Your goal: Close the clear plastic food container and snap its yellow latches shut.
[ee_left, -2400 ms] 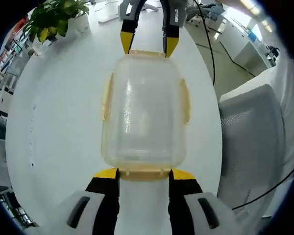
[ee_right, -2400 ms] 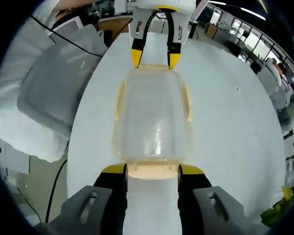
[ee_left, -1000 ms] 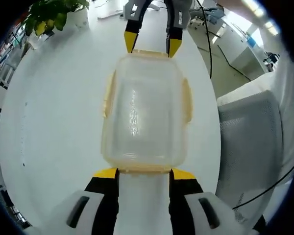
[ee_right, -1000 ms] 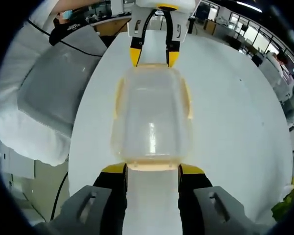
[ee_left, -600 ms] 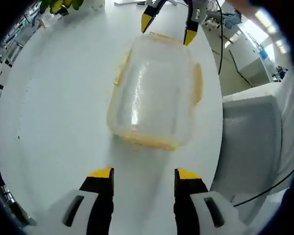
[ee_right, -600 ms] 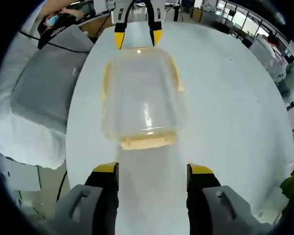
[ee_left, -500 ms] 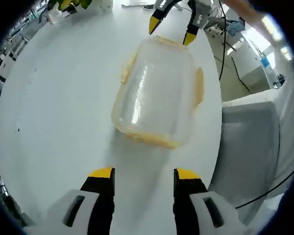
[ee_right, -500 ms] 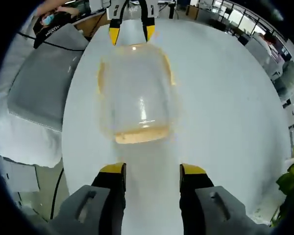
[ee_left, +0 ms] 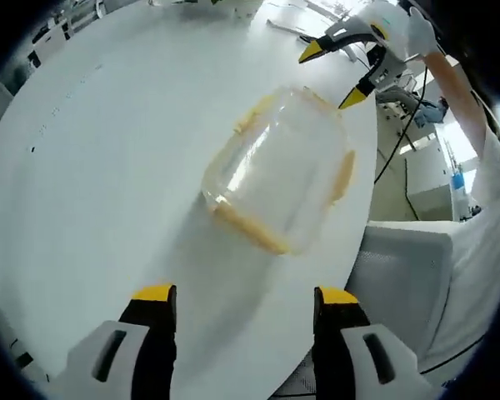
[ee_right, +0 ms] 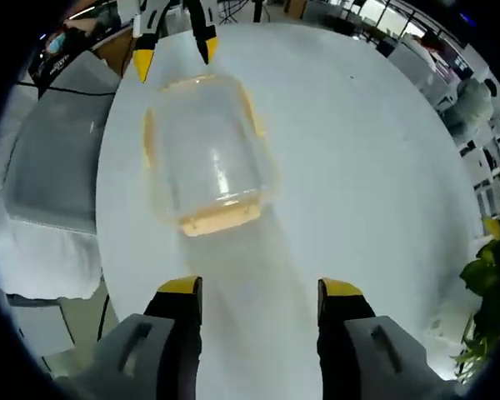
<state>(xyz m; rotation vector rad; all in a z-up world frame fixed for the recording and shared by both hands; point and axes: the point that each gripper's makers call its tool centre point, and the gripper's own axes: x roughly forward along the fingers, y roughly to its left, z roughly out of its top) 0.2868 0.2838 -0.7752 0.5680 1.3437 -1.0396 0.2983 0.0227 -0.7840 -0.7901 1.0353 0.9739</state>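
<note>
Compared with a second ago, when each tool's jaws bracketed one end latch of the closed clear plastic food container (ee_left: 282, 177), both tools are now seen drawn back from it, so that bare white tabletop (ee_left: 108, 167) lies between the jaw tips and the box. In the left gripper view the left tool (ee_left: 245, 293) is held with its jaws spread wide, nothing between them and nothing touched; the container rests on the tabletop ahead of it, skewed in the view, lid on, with yellow latches (ee_left: 342, 174) lying flat along its sides and ends. Beyond the container's far end the right tool (ee_left: 337, 77) is seen with its yellow tips parted, just clear of the box. In the right gripper view the right tool (ee_right: 260, 287) is likewise released and empty, the container (ee_right: 207, 162) lying ahead toward the upper left, and the left tool (ee_right: 174, 50) hangs open past its far end. A grey chair (ee_right: 46, 167) stands beside the tabletop's edge.
</note>
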